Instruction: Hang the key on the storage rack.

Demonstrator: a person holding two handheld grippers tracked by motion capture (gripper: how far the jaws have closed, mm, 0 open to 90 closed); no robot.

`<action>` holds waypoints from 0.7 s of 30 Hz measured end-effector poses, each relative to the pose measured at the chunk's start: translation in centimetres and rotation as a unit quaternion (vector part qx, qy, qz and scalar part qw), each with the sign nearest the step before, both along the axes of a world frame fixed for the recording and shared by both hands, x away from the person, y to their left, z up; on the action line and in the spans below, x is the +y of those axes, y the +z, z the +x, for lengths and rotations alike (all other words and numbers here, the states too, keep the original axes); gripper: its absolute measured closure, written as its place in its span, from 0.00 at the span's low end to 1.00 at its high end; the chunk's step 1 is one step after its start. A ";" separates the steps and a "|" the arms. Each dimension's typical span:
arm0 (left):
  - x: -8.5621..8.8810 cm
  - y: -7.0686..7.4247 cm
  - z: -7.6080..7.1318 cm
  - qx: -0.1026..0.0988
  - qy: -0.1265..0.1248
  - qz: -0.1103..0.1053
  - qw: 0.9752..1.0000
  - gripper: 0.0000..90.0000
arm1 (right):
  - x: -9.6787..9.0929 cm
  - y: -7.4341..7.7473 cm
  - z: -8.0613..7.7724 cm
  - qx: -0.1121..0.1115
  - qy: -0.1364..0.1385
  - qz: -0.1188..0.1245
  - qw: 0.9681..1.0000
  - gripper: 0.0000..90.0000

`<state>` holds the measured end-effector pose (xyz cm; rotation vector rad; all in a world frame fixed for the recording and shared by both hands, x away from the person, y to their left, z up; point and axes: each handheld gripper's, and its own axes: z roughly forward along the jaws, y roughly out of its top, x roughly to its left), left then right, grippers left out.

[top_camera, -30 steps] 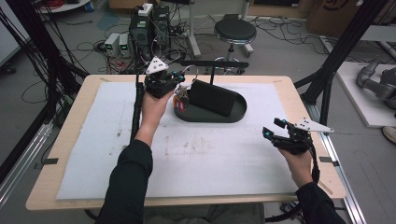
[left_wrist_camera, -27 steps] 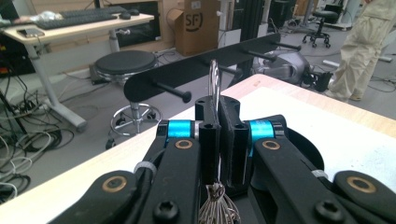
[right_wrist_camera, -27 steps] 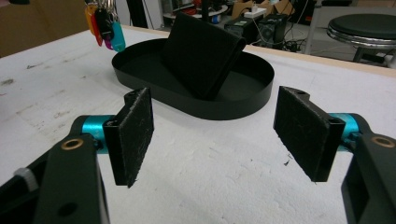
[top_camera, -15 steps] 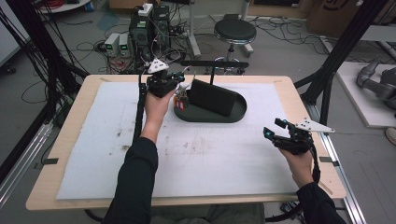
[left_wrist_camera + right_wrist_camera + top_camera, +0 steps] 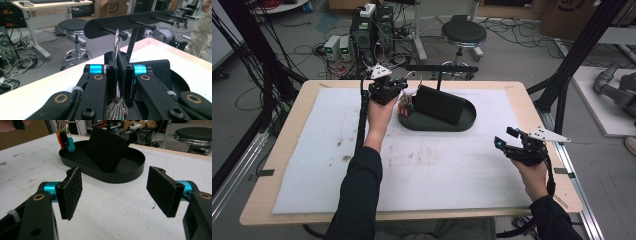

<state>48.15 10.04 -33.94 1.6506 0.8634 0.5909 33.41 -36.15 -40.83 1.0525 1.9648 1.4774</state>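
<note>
Two grippers are in hand: the left gripper (image 5: pixel 404 95) and the right gripper (image 5: pixel 504 144); one key ring (image 5: pixel 117 43) sits between the left gripper's jaws, carrying three coloured tags (image 5: pixel 64 139); just ahead of it stands one peg rack (image 5: pixel 130 21); one black oval tray (image 5: pixel 135 172) lies ahead of the right gripper, with one black wallet (image 5: pixel 106 147) in it; one round stool (image 5: pixel 463 34) stands beyond.

Wallet (image 5: pixel 439 104) stands in the tray (image 5: pixel 467 121), keys (image 5: pixel 406 106) left.
</note>
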 end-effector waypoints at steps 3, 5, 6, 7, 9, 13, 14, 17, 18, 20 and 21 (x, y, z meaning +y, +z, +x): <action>0.0 -0.1 0.0 0.003 0.007 0.004 1.000 0.96 | 0.0 0.0 0.0 0.000 0.000 -0.001 1.000 0.32; -0.1 0.0 0.0 0.001 0.018 0.009 1.000 0.94 | 0.0 0.0 0.0 0.000 0.000 -0.001 1.000 0.32; 0.0 0.0 -0.1 0.000 0.019 0.010 1.000 0.89 | 0.0 0.0 0.0 0.000 0.001 -0.003 1.000 0.32; 0.0 0.0 -0.1 -0.002 0.021 0.009 1.000 0.89 | 0.0 0.0 0.0 0.000 0.001 -0.003 1.000 0.32; 0.1 0.1 -0.4 -0.007 0.024 0.025 0.999 0.82 | 0.0 -0.1 0.0 0.001 0.001 -0.003 1.000 0.32; 0.6 0.3 -1.2 -0.010 0.036 0.030 0.999 0.62 | 0.1 -0.1 0.0 0.002 0.001 -0.004 1.000 0.32; 0.8 0.4 -1.4 -0.008 0.038 0.030 0.999 0.57 | 0.1 -0.1 0.0 0.001 0.000 -0.004 1.000 0.32; 1.2 0.5 -2.7 -0.014 0.031 0.036 0.999 0.51 | 0.0 -0.2 0.1 0.003 0.000 -0.005 1.000 0.32; 1.4 0.5 -3.3 -0.018 0.029 0.042 0.999 0.48 | 0.0 -0.2 0.1 0.004 -0.001 -0.006 1.000 0.32; 1.7 0.5 -4.3 -0.013 0.013 0.044 0.999 0.46 | 0.0 -0.2 0.1 0.002 -0.002 -0.006 1.000 0.32; 1.9 0.4 -5.0 -0.015 0.007 0.049 0.999 0.43 | 0.0 -0.2 0.1 0.003 -0.003 -0.006 1.000 0.32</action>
